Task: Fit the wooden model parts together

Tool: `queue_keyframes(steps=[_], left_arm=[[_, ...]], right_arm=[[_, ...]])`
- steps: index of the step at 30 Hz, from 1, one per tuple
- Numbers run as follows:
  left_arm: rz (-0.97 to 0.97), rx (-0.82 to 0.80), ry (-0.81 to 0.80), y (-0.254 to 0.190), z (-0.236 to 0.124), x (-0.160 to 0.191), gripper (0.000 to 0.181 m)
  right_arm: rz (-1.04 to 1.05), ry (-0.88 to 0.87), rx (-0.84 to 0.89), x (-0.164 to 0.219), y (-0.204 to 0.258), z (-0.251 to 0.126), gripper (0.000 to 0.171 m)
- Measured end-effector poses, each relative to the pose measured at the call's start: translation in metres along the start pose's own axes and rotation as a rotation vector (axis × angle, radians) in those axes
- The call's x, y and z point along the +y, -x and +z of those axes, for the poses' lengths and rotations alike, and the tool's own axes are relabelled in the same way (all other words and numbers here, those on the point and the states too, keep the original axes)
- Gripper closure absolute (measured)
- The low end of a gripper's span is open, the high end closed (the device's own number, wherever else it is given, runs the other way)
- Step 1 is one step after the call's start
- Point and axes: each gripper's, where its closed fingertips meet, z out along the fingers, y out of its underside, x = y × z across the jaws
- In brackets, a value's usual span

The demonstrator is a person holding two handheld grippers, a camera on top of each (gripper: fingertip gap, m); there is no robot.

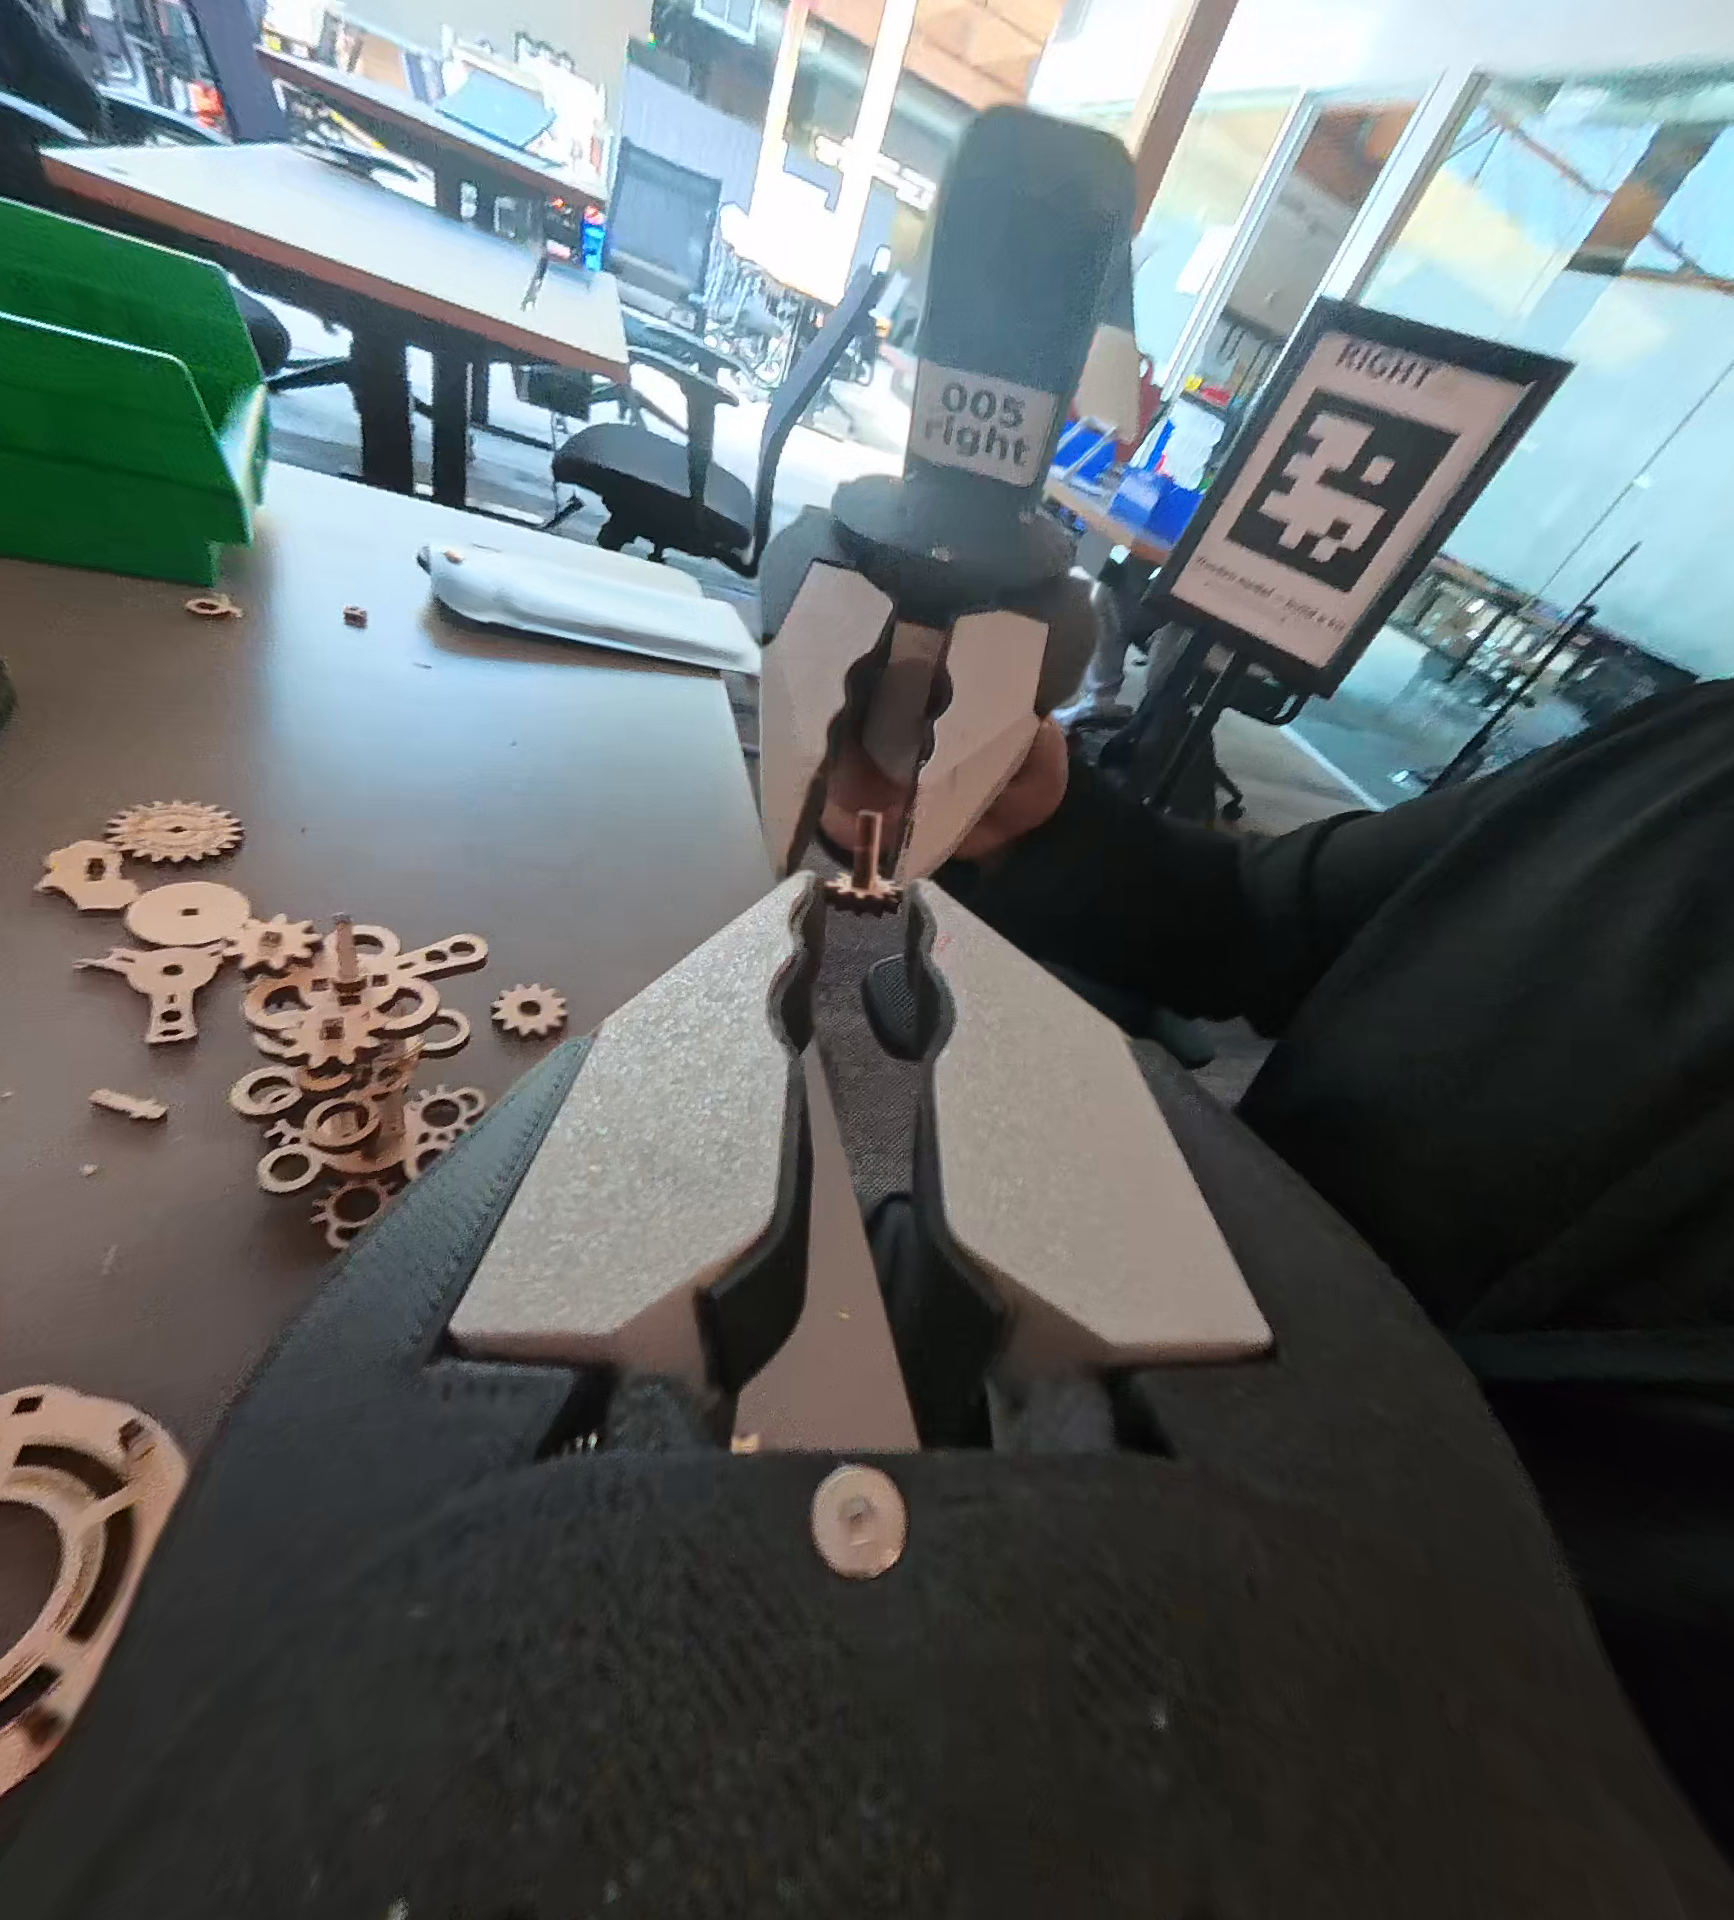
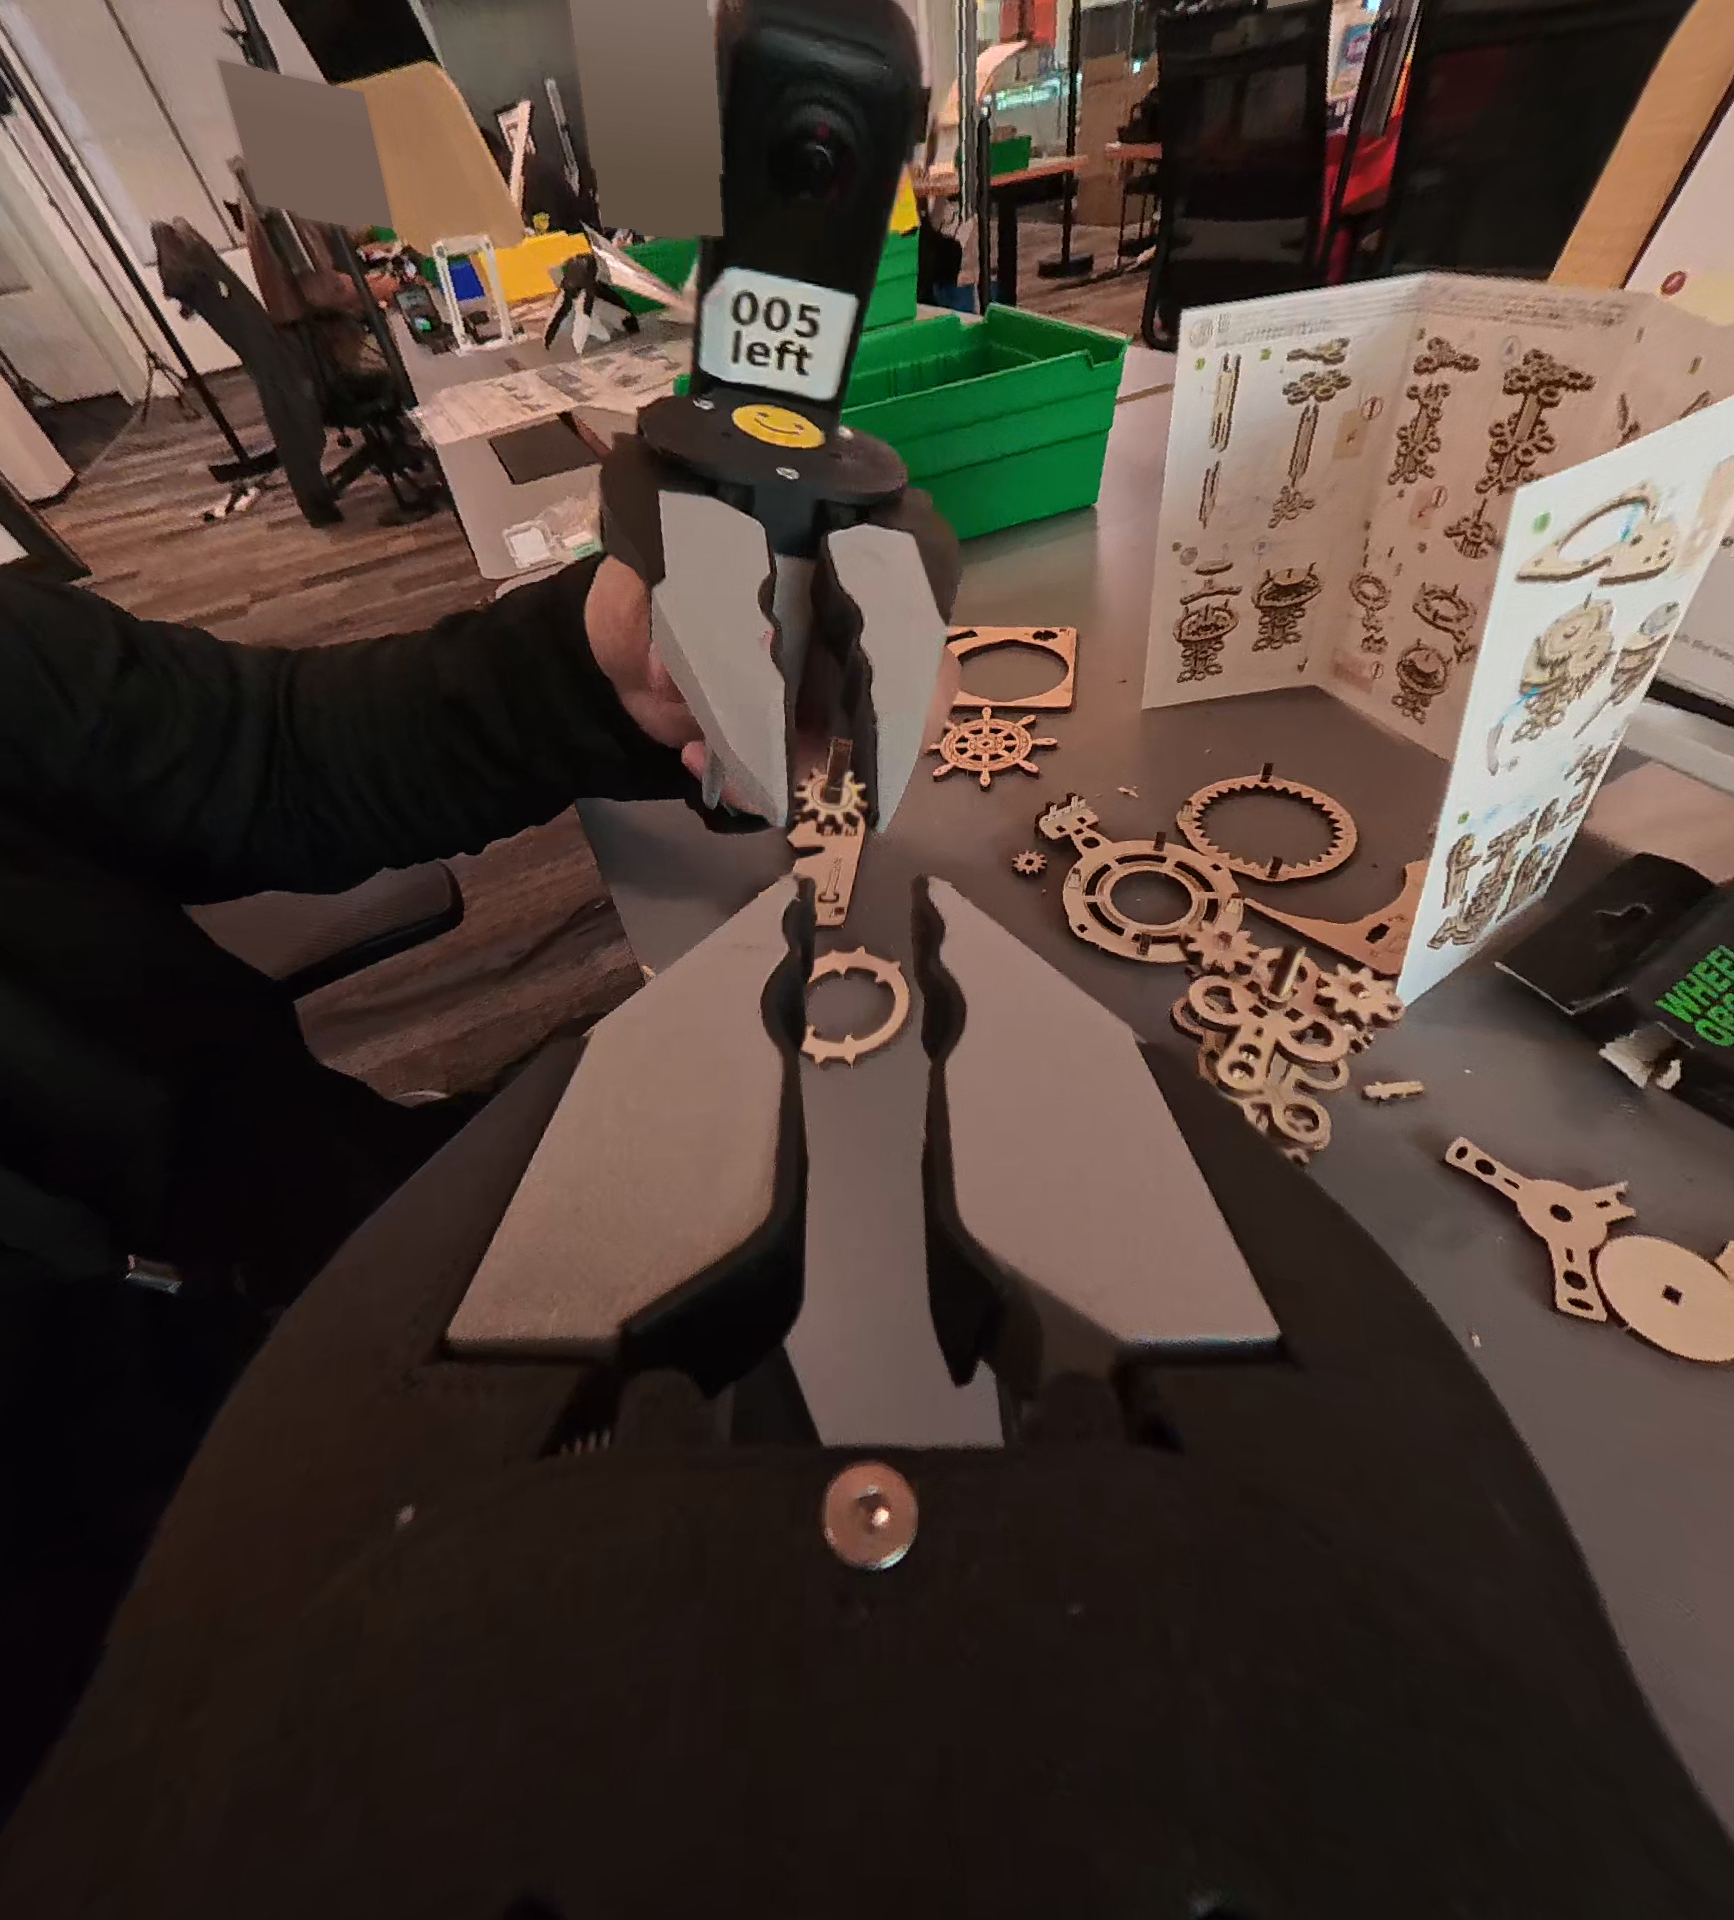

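Note:
A small wooden gear with a short peg through it sits between the tips of my left gripper, which is shut on it in the air beside the table edge. It shows in the right wrist view too, as the gear in the left gripper. My right gripper faces it tip to tip, open and empty; in the left wrist view the right gripper straddles the peg. A flat wooden strip shows just below the gear; I cannot tell whether it is attached.
A pile of gears and a partly built stack lies on the dark table. A toothed ring, a ship wheel, a ring frame, a folded instruction sheet, a black box and green bins are around. Less than 4 cm separates the two grippers' tips. About 10 cm separates my right fingertips from the partly built stack. It is also in sight in the right wrist view.

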Motion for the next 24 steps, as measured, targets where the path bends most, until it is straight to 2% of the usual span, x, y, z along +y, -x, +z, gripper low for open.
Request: queue_keyframes(steps=[2,8,12,17,18,20,24], left_arm=[[-0.011,0.018,-0.017,-0.003,0.003,-0.003,0.170],[-0.035,0.082,-0.042,-0.014,0.007,-0.006,0.170],[-0.100,0.149,-0.099,-0.020,0.005,-0.013,0.170],[-0.033,0.156,-0.120,-0.024,0.008,-0.009,0.170],[-0.017,0.160,-0.116,-0.025,0.008,-0.007,0.170],[0.005,0.150,-0.064,-0.024,0.010,0.001,0.170],[0.095,0.077,-0.074,-0.019,0.010,-0.001,0.170]], right_arm=[[-0.023,-0.012,0.000,-0.003,0.004,0.002,0.161],[-0.141,-0.056,0.037,-0.013,0.011,-0.003,0.160],[-0.251,-0.056,0.122,-0.018,0.013,-0.008,0.160],[-0.215,-0.076,0.066,-0.021,0.023,-0.008,0.165],[-0.218,-0.084,0.068,-0.022,0.023,-0.009,0.161],[-0.208,-0.098,0.070,-0.024,0.021,-0.012,0.162],[-0.076,-0.086,-0.020,-0.021,0.023,-0.011,0.170]])
